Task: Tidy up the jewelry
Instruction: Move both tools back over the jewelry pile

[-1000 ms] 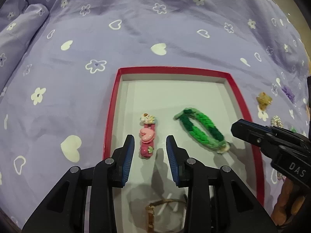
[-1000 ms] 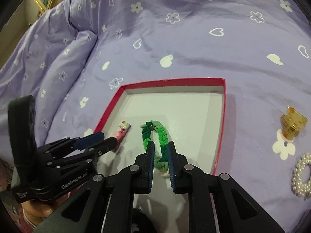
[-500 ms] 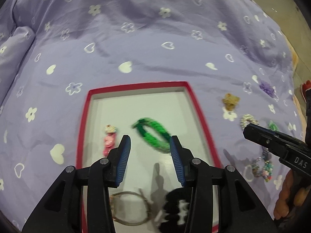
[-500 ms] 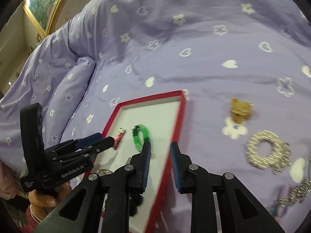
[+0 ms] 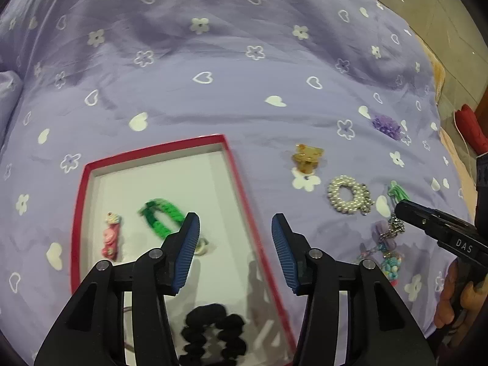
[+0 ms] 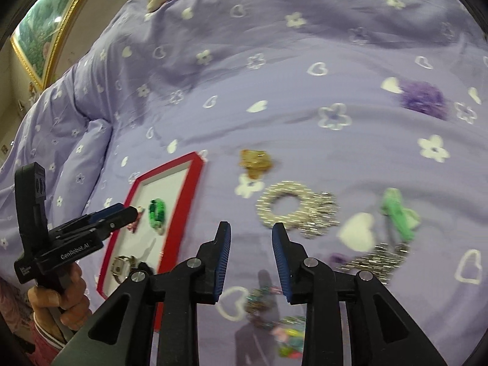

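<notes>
Partway through sorting. The red-rimmed tray (image 5: 241,183) on the purple bedspread (image 5: 213,76) already holds a pink clip (image 5: 110,241), a green braided band (image 5: 161,219), a black scrunchie (image 5: 213,335) and, in the right wrist view, a watch (image 6: 120,267). Left on the cloth, well apart from the tray: an amber claw clip (image 5: 306,155), a pearl scrunchie (image 5: 349,198), a green clip (image 5: 396,192), a purple flower piece (image 5: 386,125) and a beaded chain (image 5: 387,250). The left gripper (image 5: 235,244) hangs over the tray's right rim, jaws parted and opening, nothing between them. The right gripper (image 6: 250,259) points toward the loose pieces, jaws narrower, also opening, likewise empty.
</notes>
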`<state>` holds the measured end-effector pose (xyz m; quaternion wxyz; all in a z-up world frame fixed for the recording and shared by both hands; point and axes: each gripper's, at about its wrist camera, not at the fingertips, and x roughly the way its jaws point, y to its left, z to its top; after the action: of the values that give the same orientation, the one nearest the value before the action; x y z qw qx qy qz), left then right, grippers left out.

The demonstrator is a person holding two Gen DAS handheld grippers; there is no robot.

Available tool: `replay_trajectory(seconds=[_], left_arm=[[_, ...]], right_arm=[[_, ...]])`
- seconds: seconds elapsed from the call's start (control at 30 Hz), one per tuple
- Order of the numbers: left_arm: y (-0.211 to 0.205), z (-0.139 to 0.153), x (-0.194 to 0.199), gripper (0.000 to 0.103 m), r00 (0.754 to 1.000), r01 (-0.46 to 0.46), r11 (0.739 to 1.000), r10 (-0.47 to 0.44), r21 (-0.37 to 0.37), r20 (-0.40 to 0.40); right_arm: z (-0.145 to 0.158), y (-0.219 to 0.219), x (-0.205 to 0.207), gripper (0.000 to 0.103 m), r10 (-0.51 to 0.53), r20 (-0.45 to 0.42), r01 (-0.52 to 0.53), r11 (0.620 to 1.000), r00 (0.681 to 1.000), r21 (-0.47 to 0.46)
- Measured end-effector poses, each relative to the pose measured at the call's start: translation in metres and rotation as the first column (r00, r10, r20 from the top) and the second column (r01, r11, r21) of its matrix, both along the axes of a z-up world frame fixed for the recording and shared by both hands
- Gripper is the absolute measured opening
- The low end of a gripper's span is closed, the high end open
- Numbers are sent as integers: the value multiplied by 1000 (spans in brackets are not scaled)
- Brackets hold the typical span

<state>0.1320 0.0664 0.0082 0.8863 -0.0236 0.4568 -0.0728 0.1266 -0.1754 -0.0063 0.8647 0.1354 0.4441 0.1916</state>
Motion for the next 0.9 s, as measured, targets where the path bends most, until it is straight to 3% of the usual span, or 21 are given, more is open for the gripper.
replay_trajectory(seconds=[0.43,0.6,0.73,0.9], left_arm=[[-43,-8,27,61,997,68,998,-68,-6,-22],[-59,-16,46,62,996,84,996,-84,-8,-40],[-70,-23,66,70,994,97,995,-98,-25,-47],[-90,-39,92,70,992,104,995,-104,0,-72]], right_arm=[[-1,-69,-10,41,-126,34,129,988,991,-86],[-13,-78,0,42,-139,14,139,986,990,-90],[-23,-81,8,42,-143,-3,142,984,990,-107],[-36,-87,18,42,-154,-27,149,981,988,-120]])
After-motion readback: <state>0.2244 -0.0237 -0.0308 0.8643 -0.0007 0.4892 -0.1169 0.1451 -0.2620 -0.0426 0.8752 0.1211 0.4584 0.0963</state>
